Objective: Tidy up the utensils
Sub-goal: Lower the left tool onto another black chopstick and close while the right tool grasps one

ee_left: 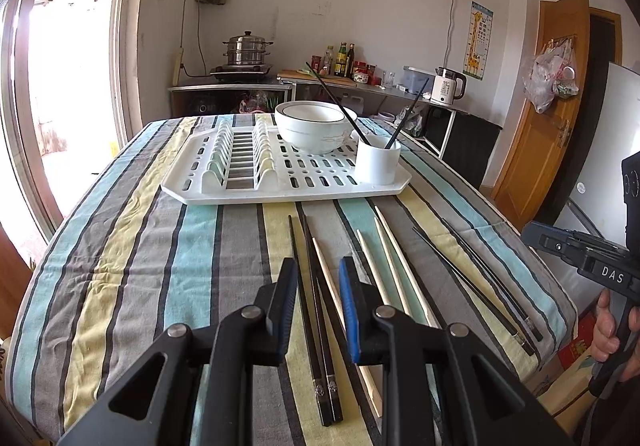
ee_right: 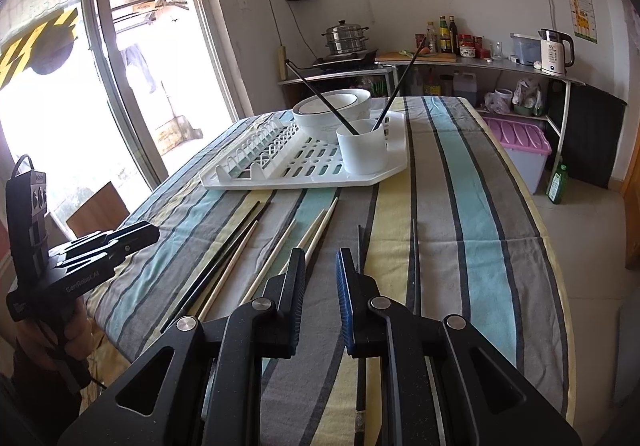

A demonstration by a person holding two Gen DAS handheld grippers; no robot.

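on the striped tablecloth [ee_left: 132, 230], black chopsticks [ee_left: 310, 310] and pale wooden chopsticks [ee_left: 390, 266] lie loose just in front of the white drying rack [ee_left: 288, 182]. two more black ones stand in the rack's white cup [ee_left: 377, 165], beside the bowl [ee_left: 312, 126]. the left gripper [ee_left: 318, 298] and right gripper [ee_right: 320, 282] hover over the loose ones, jaws parted, holding nothing.

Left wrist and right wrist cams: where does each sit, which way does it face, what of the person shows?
Left wrist: on the left claw, angled down over black chopsticks toward the dish rack; at the right edge, the right claw and a hand.
Right wrist: on the right claw, facing the utensil cup; the left claw at left.
Shared: striped tablecloth, rack, bowl, cup.
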